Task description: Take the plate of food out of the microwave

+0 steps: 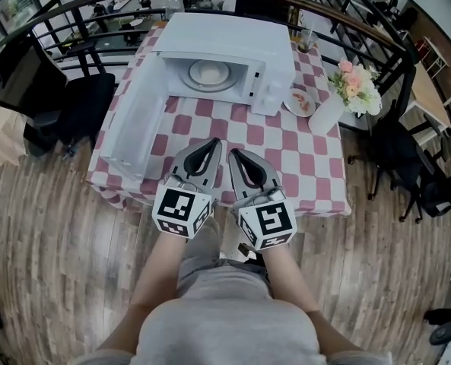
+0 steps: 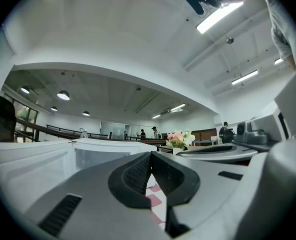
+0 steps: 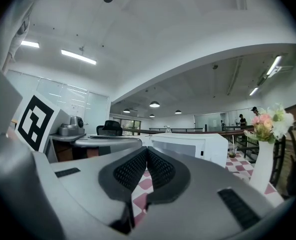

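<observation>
a wide open-plan hall with a plank floor, a curved dark railing and black chairs lies around a worktop (image 1: 286, 154) under a red-and-white checked cloth. on its far half stands a white microwave (image 1: 225, 40), its door (image 1: 134, 128) swung fully out toward the left and reaching nearly to the near edge. the left gripper (image 1: 213, 143) and right gripper (image 1: 235, 153) hover side by side over the near edge, each with its jaws pressed together and nothing between them. a white vase (image 1: 325, 114) of pink flowers stands to the right of the microwave, with a small side plate (image 1: 300, 102) just beside the oven's corner. the plate of food (image 1: 209, 74) sits inside the open cavity, well apart from both grippers.

the step in hand looks like the approach. it would go best if the jaws part before entering the cavity, come in low and level, pinch the plate's rim from both sides, and steer past the open door and the vase.

what is on the plate is too small and pale to tell, and its rim blends with the turntable. neither gripper view shows the inside of the cavity.
</observation>
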Demonstrator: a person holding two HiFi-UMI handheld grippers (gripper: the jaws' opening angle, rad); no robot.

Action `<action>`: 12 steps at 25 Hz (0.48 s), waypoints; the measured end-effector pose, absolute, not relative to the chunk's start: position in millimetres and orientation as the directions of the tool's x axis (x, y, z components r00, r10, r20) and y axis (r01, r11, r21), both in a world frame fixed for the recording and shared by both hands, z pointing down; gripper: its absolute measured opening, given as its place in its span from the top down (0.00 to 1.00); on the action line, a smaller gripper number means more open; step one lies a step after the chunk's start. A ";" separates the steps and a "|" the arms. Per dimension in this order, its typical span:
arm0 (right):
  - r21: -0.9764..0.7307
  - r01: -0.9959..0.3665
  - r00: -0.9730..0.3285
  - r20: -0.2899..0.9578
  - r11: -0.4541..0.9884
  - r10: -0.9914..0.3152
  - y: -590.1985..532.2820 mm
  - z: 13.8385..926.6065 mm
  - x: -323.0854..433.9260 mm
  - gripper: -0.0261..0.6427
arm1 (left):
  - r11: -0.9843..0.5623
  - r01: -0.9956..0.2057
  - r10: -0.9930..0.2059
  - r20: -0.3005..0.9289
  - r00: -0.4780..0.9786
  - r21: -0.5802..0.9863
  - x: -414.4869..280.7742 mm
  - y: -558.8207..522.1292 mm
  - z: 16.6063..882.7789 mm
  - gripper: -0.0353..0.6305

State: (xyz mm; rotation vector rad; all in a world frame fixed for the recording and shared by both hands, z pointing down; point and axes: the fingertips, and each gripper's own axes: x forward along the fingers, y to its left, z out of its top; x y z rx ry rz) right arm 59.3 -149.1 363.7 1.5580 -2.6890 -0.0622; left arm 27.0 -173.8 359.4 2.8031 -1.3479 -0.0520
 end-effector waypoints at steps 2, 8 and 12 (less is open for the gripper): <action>0.047 -0.867 -0.496 0.008 0.495 -0.868 -156.8 366.0 60.5 0.93 | -0.618 -0.783 -0.785 -0.010 0.619 0.063 25.8 -183.2 363.9 0.94; 0.050 -0.866 -0.498 0.019 0.498 -0.867 -188.7 375.3 64.0 0.93 | -0.612 -0.780 -0.784 0.029 0.620 0.132 24.7 -220.2 382.1 0.94; 0.050 -0.861 -0.505 0.030 0.505 -0.863 -216.5 382.2 64.4 0.93 | -0.604 -0.781 -0.786 0.046 0.617 0.157 26.2 -250.1 390.8 0.94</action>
